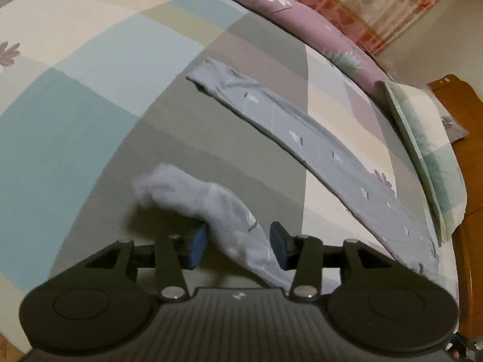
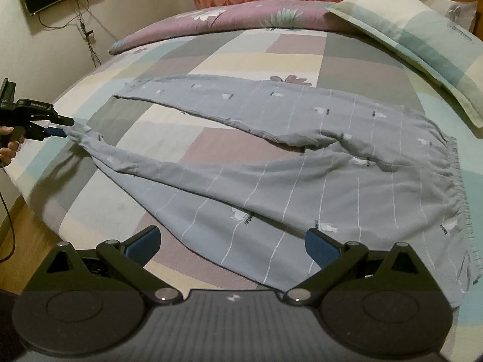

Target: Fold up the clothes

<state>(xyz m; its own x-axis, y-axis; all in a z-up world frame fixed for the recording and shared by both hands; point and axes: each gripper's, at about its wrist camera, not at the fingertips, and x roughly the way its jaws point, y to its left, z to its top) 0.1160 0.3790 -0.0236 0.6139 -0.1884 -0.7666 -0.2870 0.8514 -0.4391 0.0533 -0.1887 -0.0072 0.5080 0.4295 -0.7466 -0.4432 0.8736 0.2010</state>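
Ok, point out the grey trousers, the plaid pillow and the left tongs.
grey trousers (image 2: 317, 187): right wrist view, on the seat panel below the crotch.
plaid pillow (image 2: 416, 33): right wrist view, on its top face.
left tongs (image 2: 62, 131): right wrist view, at the tips where the trouser cuff meets them.

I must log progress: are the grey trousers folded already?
Not yet: the grey patterned trousers lie spread, both legs apart on the patchwork bedsheet.

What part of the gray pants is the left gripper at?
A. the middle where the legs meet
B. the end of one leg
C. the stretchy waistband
B. The left gripper is at the hem end of the near leg of the gray pants, far from the gathered waistband on the opposite side.
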